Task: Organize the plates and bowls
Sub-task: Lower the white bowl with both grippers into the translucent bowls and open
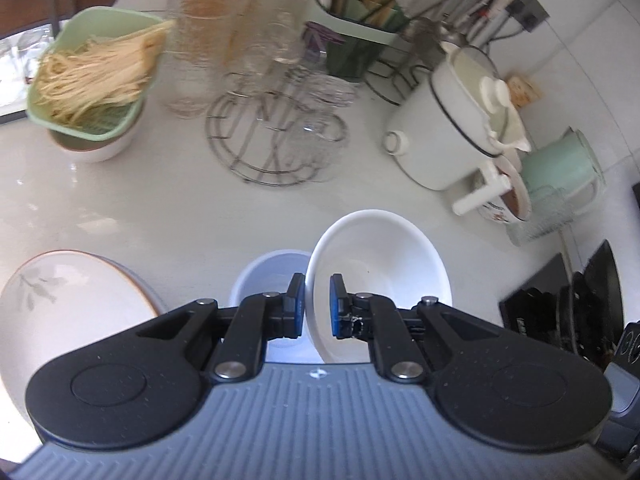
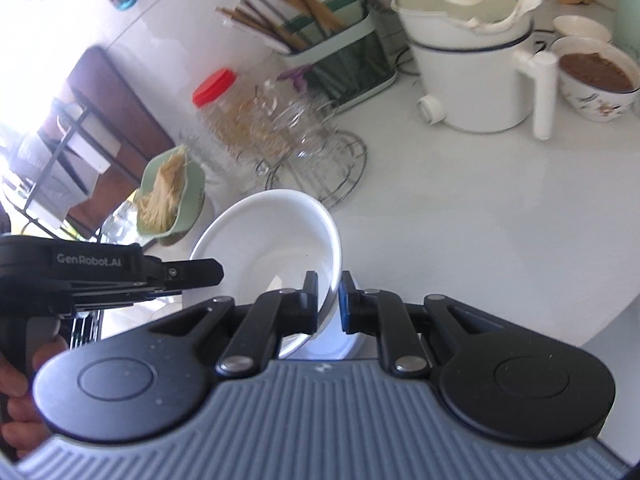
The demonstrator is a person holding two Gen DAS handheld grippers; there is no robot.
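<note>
While both grippers pinch one white bowl, the counter around them lies as follows.

Counter (image 1: 120, 208): white, glossy, carrying everything below.
Pot (image 1: 448, 128): white with a dark rim line and a lid, at 2 o'clock in the left wrist view, at 1 o'clock in the right wrist view.
Plate (image 1: 60, 304): white with a grey leaf print and brown rim, at 9 o'clock in the left wrist view, flat on the counter.
White bowl (image 1: 384, 264): tilted, lifted off the counter, in the middle of both views; it sits over a second bowl.
Second bowl (image 1: 264, 276): pale, just left of and under the white bowl in the left wrist view, partly hidden.
Left gripper (image 1: 318, 304): fingers clamped on the white bowl's rim, one pad outside, one inside; in the right wrist view it enters from 9 o'clock.
Right gripper (image 2: 328, 300): fingers clamped on the white bowl's opposite rim.
Green basket (image 1: 96, 76): holds pale noodles, at 10 o'clock in the left wrist view, resting on a white dish.
Wire rack (image 1: 276, 136): at 12 o'clock, glasses upturned on it.
Jar (image 1: 208, 28): clear with a red lid, behind the rack.
</note>
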